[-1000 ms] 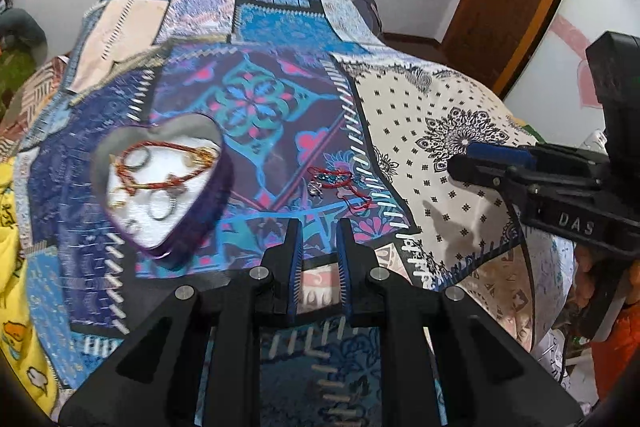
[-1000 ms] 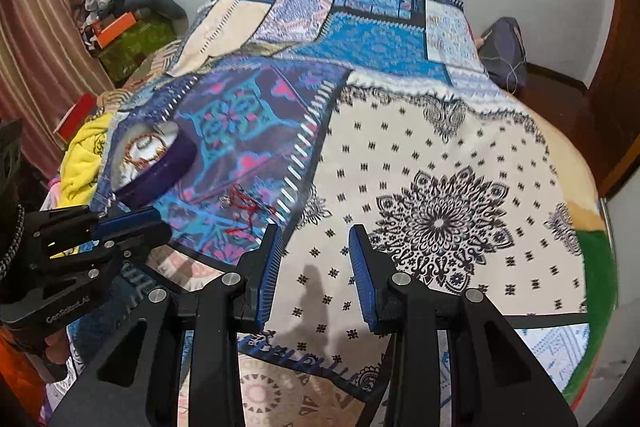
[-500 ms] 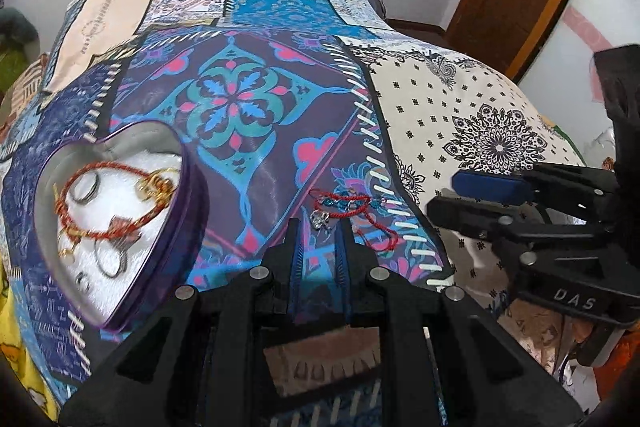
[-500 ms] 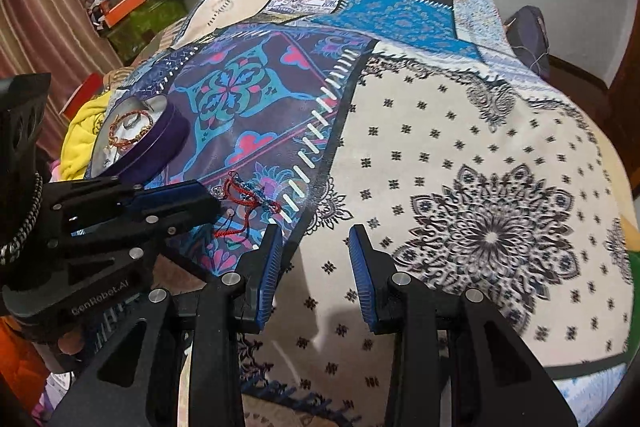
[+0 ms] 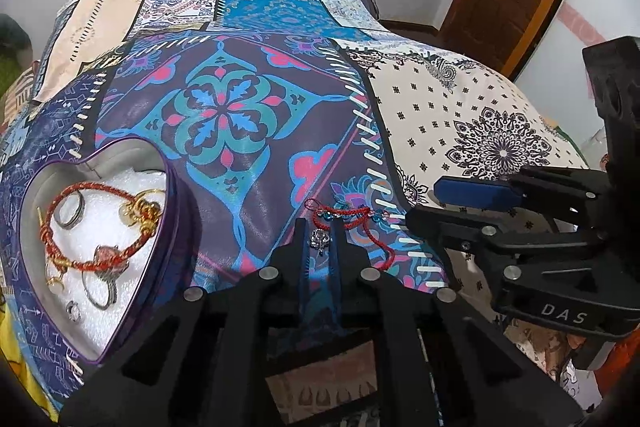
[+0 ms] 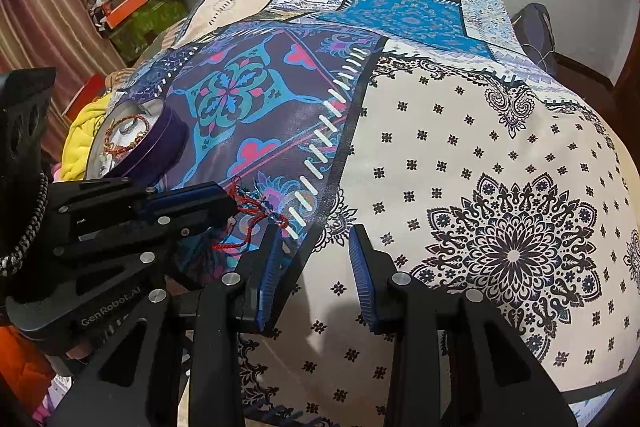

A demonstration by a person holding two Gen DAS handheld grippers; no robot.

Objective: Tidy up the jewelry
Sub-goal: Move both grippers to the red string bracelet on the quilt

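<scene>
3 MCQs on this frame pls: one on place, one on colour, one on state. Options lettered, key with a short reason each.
1. Where does the red cord bracelet on the quilt lie?
A. inside the tin
B. at the left gripper's tips
C. on the floor

2. What colour is the outer wall of the heart tin?
A. purple
B. green
C. white

3. How do the right gripper's jaws stand?
A. shut on a ring
B. shut on the bracelet
C. open, nothing between them

Key:
1 B: the cord and its silver charm sit at the left gripper, to the right of the tin.
2 A: the right wrist view shows a purple side.
3 C: only quilt shows between the right gripper fingers.
</scene>
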